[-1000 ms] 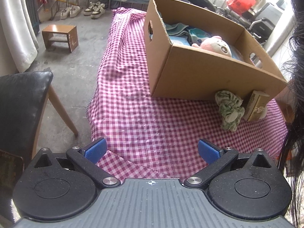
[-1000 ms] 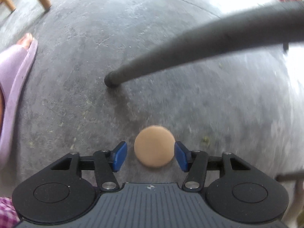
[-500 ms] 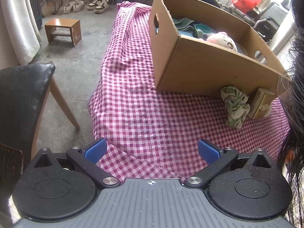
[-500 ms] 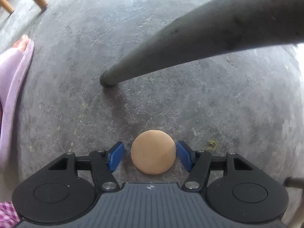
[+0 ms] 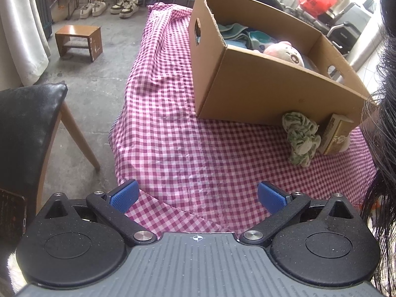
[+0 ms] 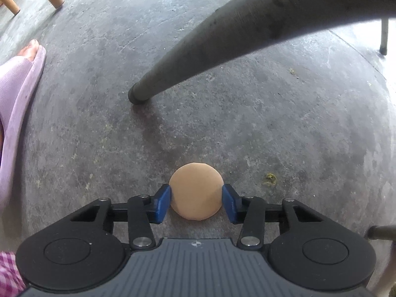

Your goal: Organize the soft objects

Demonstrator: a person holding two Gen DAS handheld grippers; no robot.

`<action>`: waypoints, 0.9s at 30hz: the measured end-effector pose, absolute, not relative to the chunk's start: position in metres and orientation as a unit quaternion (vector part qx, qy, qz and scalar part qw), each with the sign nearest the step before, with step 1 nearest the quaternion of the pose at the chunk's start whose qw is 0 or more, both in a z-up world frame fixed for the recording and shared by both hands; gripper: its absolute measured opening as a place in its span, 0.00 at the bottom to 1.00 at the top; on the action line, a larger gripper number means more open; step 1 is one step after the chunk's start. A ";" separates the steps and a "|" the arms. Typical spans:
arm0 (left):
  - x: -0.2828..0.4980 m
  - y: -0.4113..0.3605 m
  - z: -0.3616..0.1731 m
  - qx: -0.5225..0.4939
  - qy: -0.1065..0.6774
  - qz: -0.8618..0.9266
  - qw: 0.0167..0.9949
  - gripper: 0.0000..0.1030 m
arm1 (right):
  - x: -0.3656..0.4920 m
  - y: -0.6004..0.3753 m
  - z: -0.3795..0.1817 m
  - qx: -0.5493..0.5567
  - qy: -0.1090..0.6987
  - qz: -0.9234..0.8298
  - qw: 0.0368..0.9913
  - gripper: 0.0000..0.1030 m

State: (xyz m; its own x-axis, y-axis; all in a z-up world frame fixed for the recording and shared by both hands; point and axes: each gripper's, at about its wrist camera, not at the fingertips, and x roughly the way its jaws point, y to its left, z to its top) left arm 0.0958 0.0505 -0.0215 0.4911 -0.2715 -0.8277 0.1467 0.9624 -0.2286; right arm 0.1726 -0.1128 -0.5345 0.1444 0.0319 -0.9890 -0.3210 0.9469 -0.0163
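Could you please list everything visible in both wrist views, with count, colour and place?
cardboard box: 1, brown, on the checked cloth
tablecloth: 1, pink-and-white check, over the table
plush toy: 1, pink, inside the box
folded cloths: several, teal and blue, inside the box
crumpled cloth: 1, green-white, against the box front
small carton: 1, tan, beside the crumpled cloth
stool: 1, brown, on the floor
shoes: 2 pairs, pale, far floor
chair: 1, black seat, left
round pad: 1, tan, on the concrete floor
table leg: 1, grey, above the pad
slipper: 1, lilac, on a foot
left hand-held gripper: open, empty
right hand-held gripper: closing, pads at the pad's sides
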 end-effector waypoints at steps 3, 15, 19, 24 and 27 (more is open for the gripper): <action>0.095 0.050 -0.022 -0.065 0.490 -0.121 0.861 1.00 | 0.164 -0.113 -0.530 -0.122 0.636 0.127 0.751 0.37; 0.085 0.054 -0.019 -0.075 0.481 -0.128 0.864 1.00 | 0.132 -0.132 -0.513 -0.146 0.640 0.147 0.740 0.00; 0.082 0.055 -0.019 -0.077 0.480 -0.129 0.864 1.00 | 0.133 -0.156 -0.505 -0.118 0.643 0.151 0.741 0.01; 0.082 0.053 -0.020 -0.075 0.483 -0.128 0.863 1.00 | 0.135 -0.154 -0.499 -0.125 0.628 0.155 0.753 0.37; 0.084 0.051 -0.023 -0.071 0.488 -0.128 0.861 1.00 | 0.140 -0.139 -0.498 -0.138 0.605 0.158 0.768 0.74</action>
